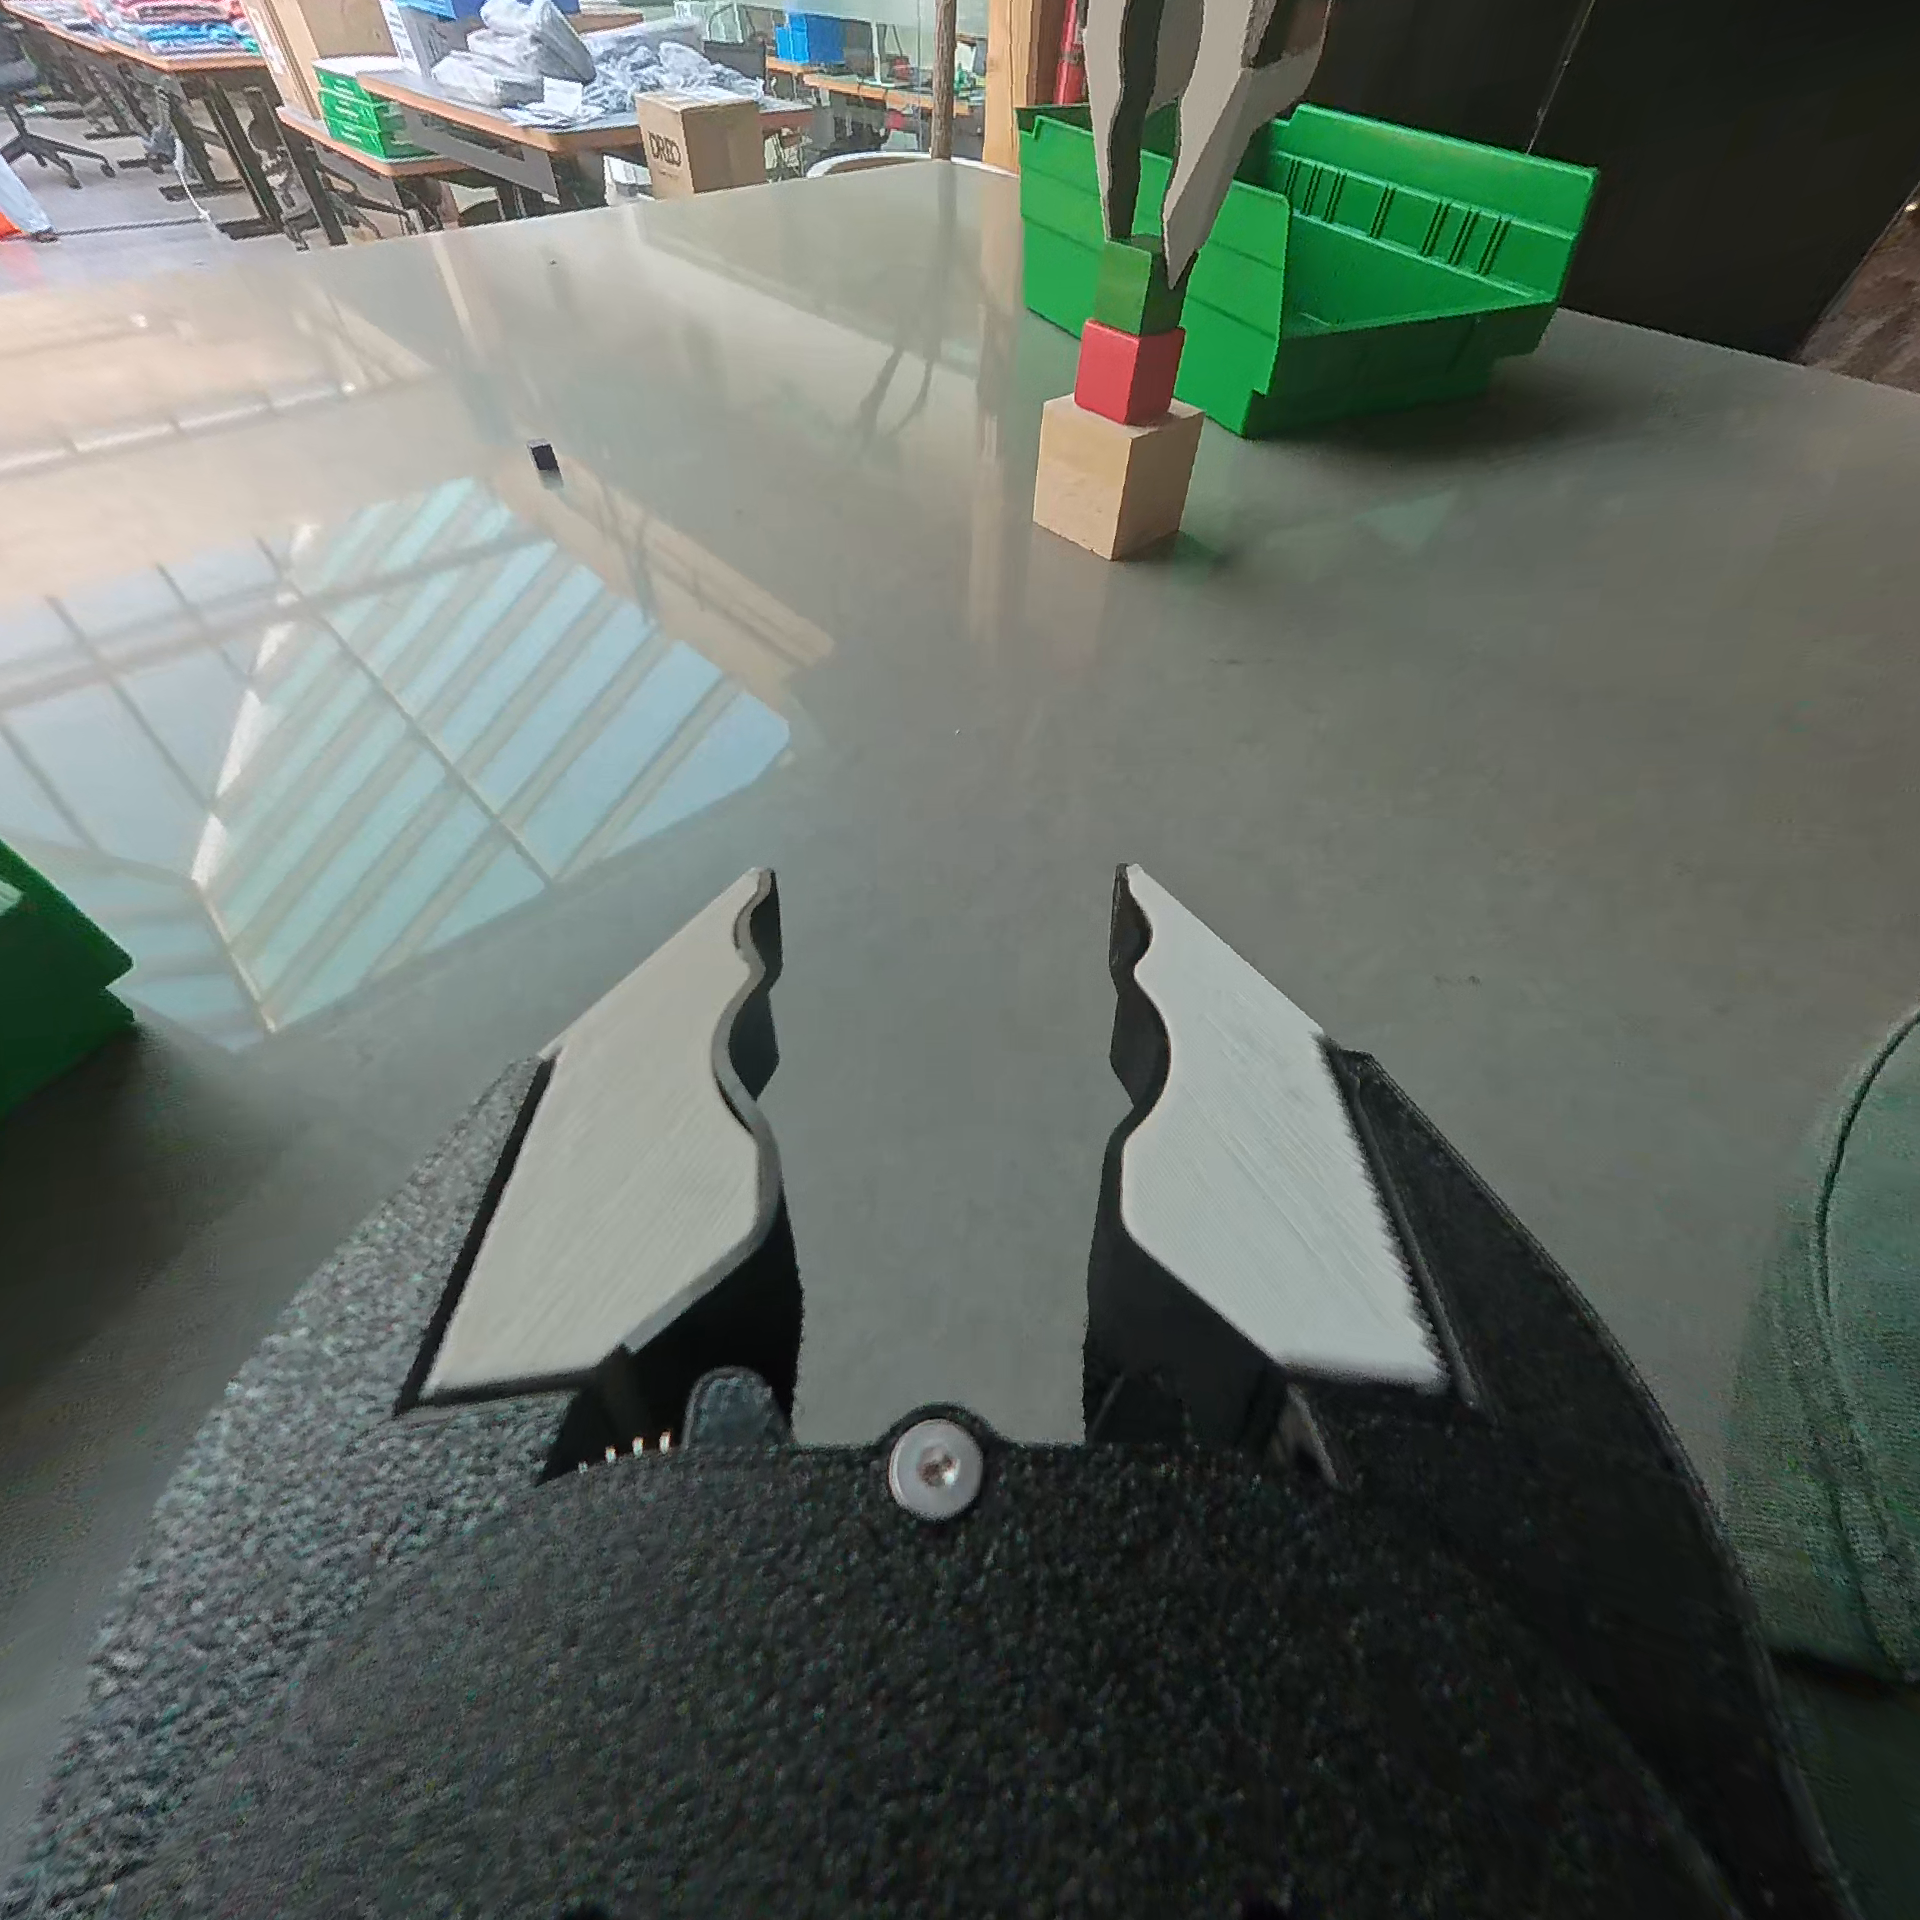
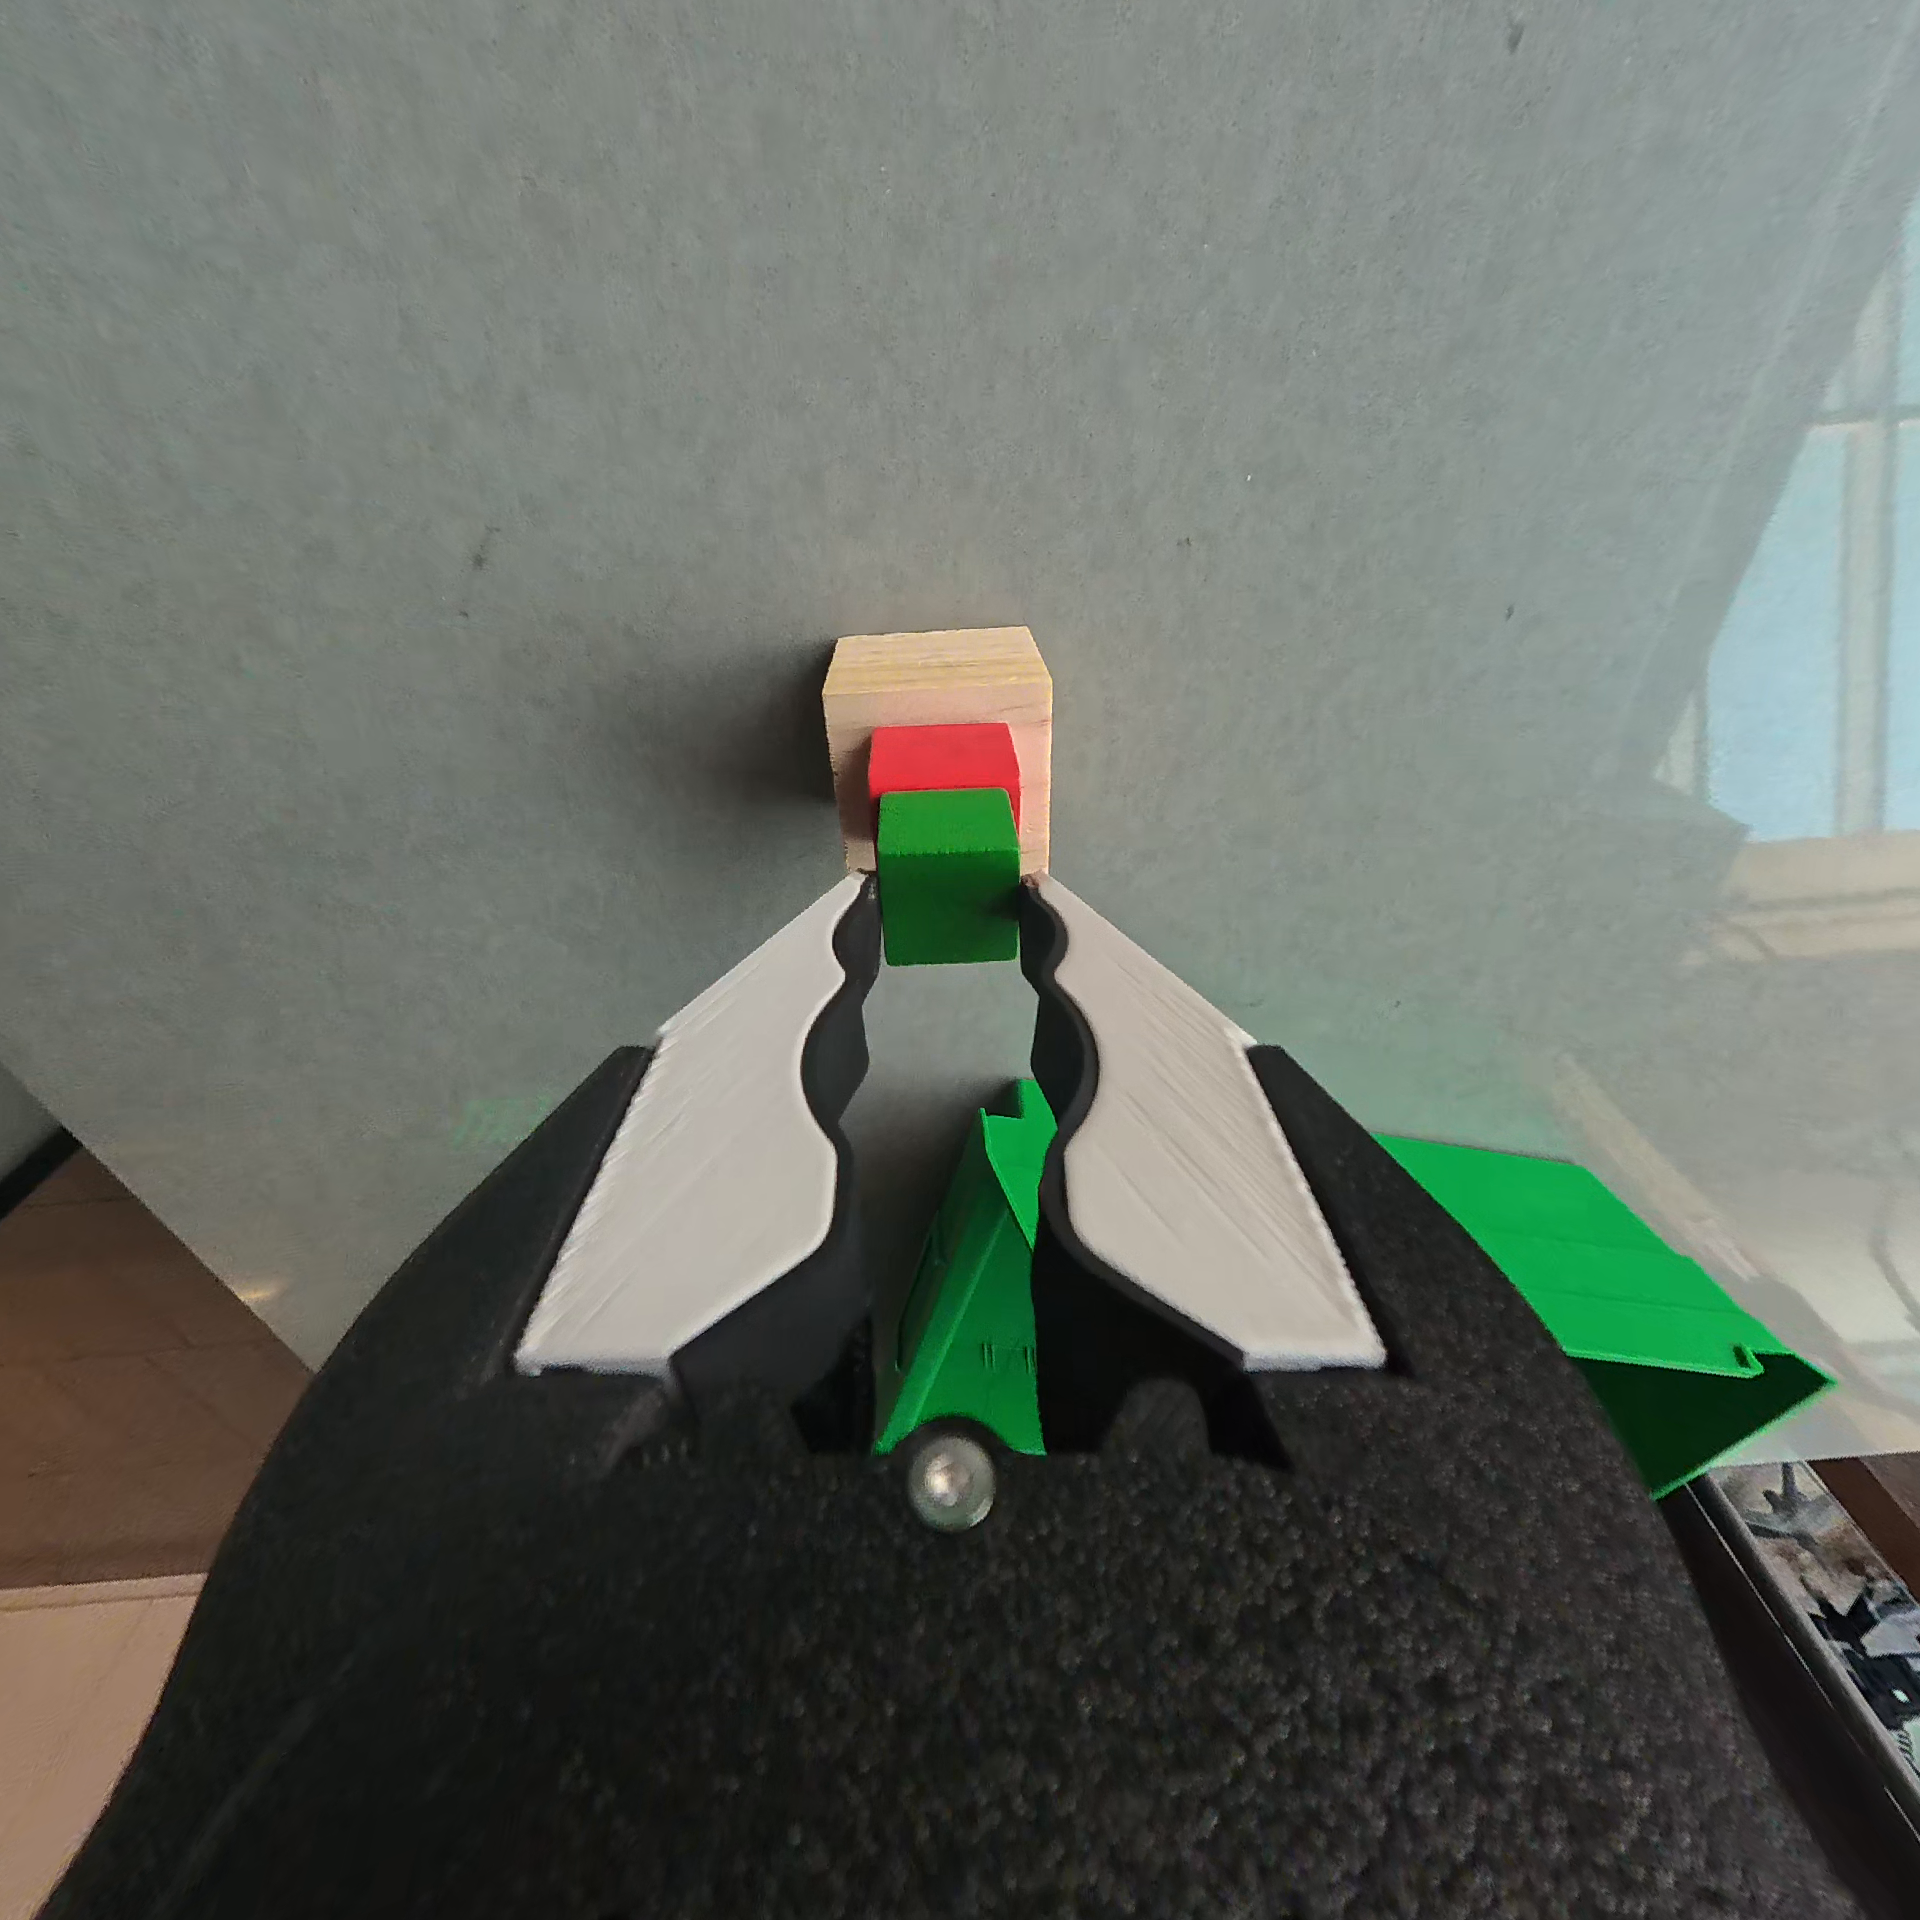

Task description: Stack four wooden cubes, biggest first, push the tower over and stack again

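A stack of three blocks stands on the grey table (image 1: 935, 675): a plain wooden cube (image 1: 1117, 488) at the bottom, a red cube (image 1: 1127, 372) on it, a small green block (image 1: 1138, 291) on top. My right gripper (image 2: 945, 883) points down from above and is shut on the green block (image 2: 945, 873), which rests on the red cube (image 2: 940, 756) over the wooden cube (image 2: 935, 670). It also shows in the left wrist view (image 1: 1158, 244). My left gripper (image 1: 945, 883) is open and empty, low over bare table, well short of the stack.
A green plastic bin (image 1: 1382, 270) stands right behind the stack and shows in the right wrist view (image 2: 1621, 1299). Another green bin's corner (image 1: 42, 977) is at the left edge. A small dark object (image 1: 542, 455) lies on the table. Workbenches and a cardboard box (image 1: 691, 140) lie beyond. Some 30 centimetres of space lies between my two pairs of fingers.
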Motion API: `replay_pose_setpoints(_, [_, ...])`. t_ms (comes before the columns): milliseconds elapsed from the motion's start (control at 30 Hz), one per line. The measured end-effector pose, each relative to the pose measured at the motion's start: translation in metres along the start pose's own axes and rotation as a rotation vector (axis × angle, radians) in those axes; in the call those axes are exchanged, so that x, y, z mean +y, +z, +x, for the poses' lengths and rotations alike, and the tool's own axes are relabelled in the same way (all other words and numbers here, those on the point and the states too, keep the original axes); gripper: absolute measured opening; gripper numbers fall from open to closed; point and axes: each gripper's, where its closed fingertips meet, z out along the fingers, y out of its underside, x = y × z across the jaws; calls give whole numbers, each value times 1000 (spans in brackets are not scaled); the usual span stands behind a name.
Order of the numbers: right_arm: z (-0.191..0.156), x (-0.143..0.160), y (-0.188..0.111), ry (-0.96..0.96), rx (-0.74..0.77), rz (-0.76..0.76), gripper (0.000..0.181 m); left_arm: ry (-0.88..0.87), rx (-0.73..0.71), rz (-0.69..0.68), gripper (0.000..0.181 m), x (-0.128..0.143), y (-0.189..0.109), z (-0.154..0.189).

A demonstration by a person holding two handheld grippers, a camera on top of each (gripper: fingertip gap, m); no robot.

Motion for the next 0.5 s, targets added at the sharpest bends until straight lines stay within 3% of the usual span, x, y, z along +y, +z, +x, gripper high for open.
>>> replay_pose_setpoints(267, [3,-10,-16,22,4,86,34,-4,-3,1,63,0,-2,-1])
replay_pose_setpoints(500, [18,-33,-48,86,84,329,39,-7,-10,3,62,-1,-2,-2])
